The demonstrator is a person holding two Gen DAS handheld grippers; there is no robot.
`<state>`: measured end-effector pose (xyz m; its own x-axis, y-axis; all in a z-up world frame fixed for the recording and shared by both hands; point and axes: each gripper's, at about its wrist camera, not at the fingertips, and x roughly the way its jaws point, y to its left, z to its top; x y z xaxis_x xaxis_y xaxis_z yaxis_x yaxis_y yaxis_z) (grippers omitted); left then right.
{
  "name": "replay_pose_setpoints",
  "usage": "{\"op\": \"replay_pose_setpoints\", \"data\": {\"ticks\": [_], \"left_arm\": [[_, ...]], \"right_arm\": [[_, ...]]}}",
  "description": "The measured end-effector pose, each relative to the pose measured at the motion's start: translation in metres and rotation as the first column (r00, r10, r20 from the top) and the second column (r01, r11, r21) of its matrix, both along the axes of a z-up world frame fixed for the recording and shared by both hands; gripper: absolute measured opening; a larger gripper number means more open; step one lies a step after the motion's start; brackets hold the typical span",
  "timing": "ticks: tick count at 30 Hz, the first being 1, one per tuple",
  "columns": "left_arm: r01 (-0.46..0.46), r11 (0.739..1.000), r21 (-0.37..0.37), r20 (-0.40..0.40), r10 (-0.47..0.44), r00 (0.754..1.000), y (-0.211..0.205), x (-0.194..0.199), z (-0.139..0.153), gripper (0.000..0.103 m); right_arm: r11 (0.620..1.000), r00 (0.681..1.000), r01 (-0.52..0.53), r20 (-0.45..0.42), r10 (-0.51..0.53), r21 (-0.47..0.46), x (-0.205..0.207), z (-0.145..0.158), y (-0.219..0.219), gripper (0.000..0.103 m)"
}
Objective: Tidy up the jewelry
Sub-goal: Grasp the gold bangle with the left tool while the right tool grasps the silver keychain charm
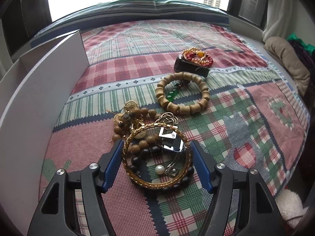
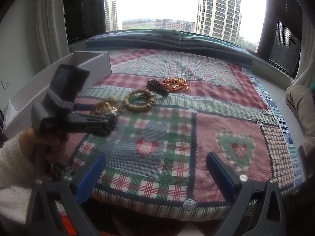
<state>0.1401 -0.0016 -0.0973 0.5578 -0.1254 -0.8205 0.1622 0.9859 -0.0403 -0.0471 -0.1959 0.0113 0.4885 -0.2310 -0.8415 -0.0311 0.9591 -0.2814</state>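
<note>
Covering the surface, a patchwork quilt runs back to a window showing towers. The right gripper hangs spread, grasping nothing. The left gripper straddles a gold bangle, blue pads just beside its rim; contact unclear.

Left gripper: held low and angled downward, jaws spread wide; blue fingers set on either side of a gold bangle; whether the pads touch it cannot be told. From the right wrist view, the left gripper is seen side-on, pointed away, its handle gripped by the left hand, the wrist covered by a white fleecy sleeve.

Right gripper: held back and level, jaws fully parted, nothing between the blue fingers.
</note>
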Motion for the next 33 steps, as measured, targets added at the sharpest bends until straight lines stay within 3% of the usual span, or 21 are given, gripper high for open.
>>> {"op": "replay_pose_setpoints", "data": {"ticks": [6,9,11,12,13,14,17,20,23,25,27,29,33], "left_arm": [[-0.056,0.998,0.035,-0.022,0.057,0.998,0.027,-0.022,0.017,0.070],[-0.110,0.992,0.055,-0.027,0.111,0.993,0.044,-0.036,0.016,0.070],[-0.145,0.988,0.048,-0.034,0.146,0.989,0.055,-0.044,0.013,0.070],[-0.163,0.986,0.039,-0.039,0.164,0.986,0.060,-0.048,0.012,0.070],[-0.182,0.983,0.029,-0.044,0.183,0.982,0.065,-0.051,0.010,0.070],[-0.199,0.980,0.018,-0.049,0.199,0.979,0.069,-0.054,0.009,0.070],[-0.228,0.974,0.004,-0.054,0.228,0.972,0.076,-0.060,0.008,0.070],[-0.231,0.973,0.013,-0.048,0.231,0.972,0.076,-0.063,0.009,0.070],[-0.229,0.973,0.019,-0.040,0.230,0.972,0.074,-0.065,0.010,0.070],[-0.227,0.974,0.018,-0.038,0.228,0.973,0.074,-0.066,0.011,0.070],[-0.226,0.974,0.023,-0.041,0.226,0.973,0.073,-0.067,0.009,0.070],[-0.224,0.974,0.031,-0.046,0.225,0.973,0.074,-0.069,0.009,0.070],[-0.228,0.973,0.019,-0.047,0.229,0.972,0.078,-0.071,0.013,0.070]], "right_arm": [[0.998,1.000,0.006,-0.001,-0.005,0.059,0.008,0.001,-0.007,0.103],[0.986,0.999,-0.035,0.002,0.035,0.166,0.030,0.000,-0.015,0.103],[0.956,0.996,-0.022,-0.076,0.046,0.294,0.060,-0.016,-0.024,0.100],[0.931,0.991,0.009,-0.124,0.039,0.364,0.075,-0.027,-0.028,0.094],[0.899,0.985,0.038,-0.169,0.041,0.437,0.092,-0.040,-0.031,0.073],[0.870,0.977,0.072,-0.211,0.037,0.488,0.108,-0.053,-0.033,0.058],[0.831,0.952,0.167,-0.307,0.005,0.531,0.154,-0.091,-0.027,0.052],[0.821,0.923,0.221,-0.385,-0.002,0.527,0.186,-0.123,-0.007,0.048],[0.888,0.893,0.243,-0.447,-0.048,0.391,0.206,-0.151,0.013,0.048],[0.891,0.866,0.294,-0.490,-0.095,0.347,0.212,-0.167,0.017,0.048],[0.907,0.869,0.279,-0.485,-0.099,0.316,0.215,-0.168,0.024,0.047],[0.913,0.869,0.253,-0.490,-0.070,0.318,0.215,-0.170,0.031,0.017],[0.923,0.894,0.197,-0.446,-0.031,0.331,0.208,-0.154,0.038,0.015]]}}
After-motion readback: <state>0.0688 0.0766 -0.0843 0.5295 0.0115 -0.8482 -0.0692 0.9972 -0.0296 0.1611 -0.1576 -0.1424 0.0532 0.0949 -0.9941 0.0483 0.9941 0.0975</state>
